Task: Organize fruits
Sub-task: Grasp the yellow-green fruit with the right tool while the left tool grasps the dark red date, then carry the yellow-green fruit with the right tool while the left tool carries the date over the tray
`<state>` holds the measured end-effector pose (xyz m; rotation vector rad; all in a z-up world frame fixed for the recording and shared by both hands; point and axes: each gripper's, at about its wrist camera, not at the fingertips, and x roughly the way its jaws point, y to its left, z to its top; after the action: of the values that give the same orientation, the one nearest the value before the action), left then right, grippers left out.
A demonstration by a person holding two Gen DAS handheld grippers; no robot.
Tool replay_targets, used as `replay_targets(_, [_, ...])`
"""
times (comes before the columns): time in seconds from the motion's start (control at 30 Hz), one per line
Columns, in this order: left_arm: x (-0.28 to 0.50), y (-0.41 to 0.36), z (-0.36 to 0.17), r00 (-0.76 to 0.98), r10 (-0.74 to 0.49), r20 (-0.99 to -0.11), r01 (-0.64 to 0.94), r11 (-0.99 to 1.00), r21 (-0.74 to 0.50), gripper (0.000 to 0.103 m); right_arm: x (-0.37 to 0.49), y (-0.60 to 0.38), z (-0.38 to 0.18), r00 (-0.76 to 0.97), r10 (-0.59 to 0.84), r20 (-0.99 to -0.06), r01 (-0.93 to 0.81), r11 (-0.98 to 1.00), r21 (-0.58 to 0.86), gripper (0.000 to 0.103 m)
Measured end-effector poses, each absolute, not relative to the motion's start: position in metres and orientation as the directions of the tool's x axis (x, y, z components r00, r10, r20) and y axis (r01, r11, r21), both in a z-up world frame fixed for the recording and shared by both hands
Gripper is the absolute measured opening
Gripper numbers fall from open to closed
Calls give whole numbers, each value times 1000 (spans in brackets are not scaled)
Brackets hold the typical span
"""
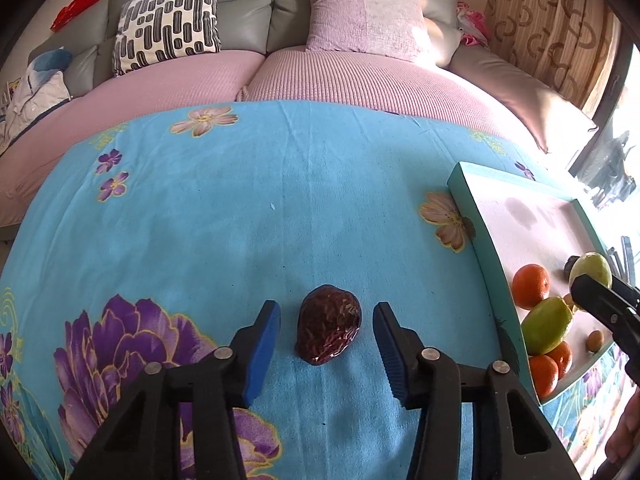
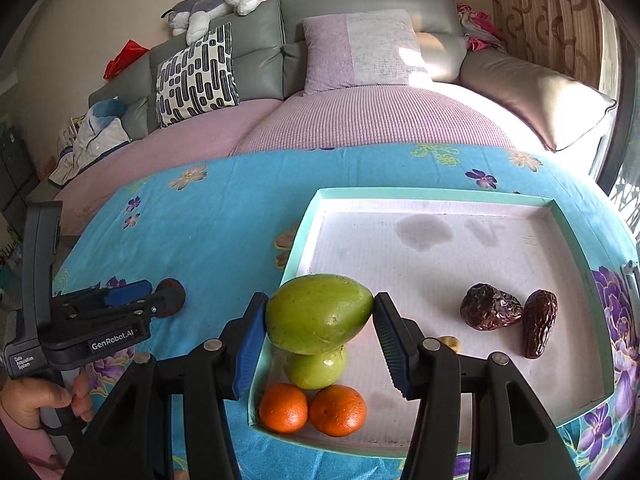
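A wrinkled dark-red date (image 1: 329, 324) lies on the blue floral cloth, between the fingers of my left gripper (image 1: 326, 312), which stands open around it without touching it. My right gripper (image 2: 320, 304) is shut on a green fruit (image 2: 316, 312), held just above the near left corner of the teal tray (image 2: 432, 194). Under it in the tray sit a second green fruit (image 2: 316, 368) and two oranges (image 2: 283, 408). Two more dates (image 2: 490, 312) lie to the right, with a small tan piece (image 2: 450, 344) near them. The right wrist view also shows the left gripper (image 2: 154, 298) at the lone date (image 2: 172, 296).
The blue floral cloth (image 1: 240, 220) covers the table. Its far edge meets a sofa with a pink cover (image 1: 340, 76) and several cushions. The tray (image 1: 486, 252) stands at the table's right side. A hand (image 2: 36, 400) holds the left gripper's handle.
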<state>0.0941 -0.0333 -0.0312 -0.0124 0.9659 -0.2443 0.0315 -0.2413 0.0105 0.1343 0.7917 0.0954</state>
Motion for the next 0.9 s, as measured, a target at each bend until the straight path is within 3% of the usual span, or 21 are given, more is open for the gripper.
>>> replay_targets(0.1, [94,-37,-34,537,-208,-817,207,972,-112,36,30,-245,12,703,136,-699,-29,986,162,55])
replay_targets(0.9, [74,-100,7,592,-349,-726,383,915,-128,36,35,-317,12,724,1,-689,176,967,186,55])
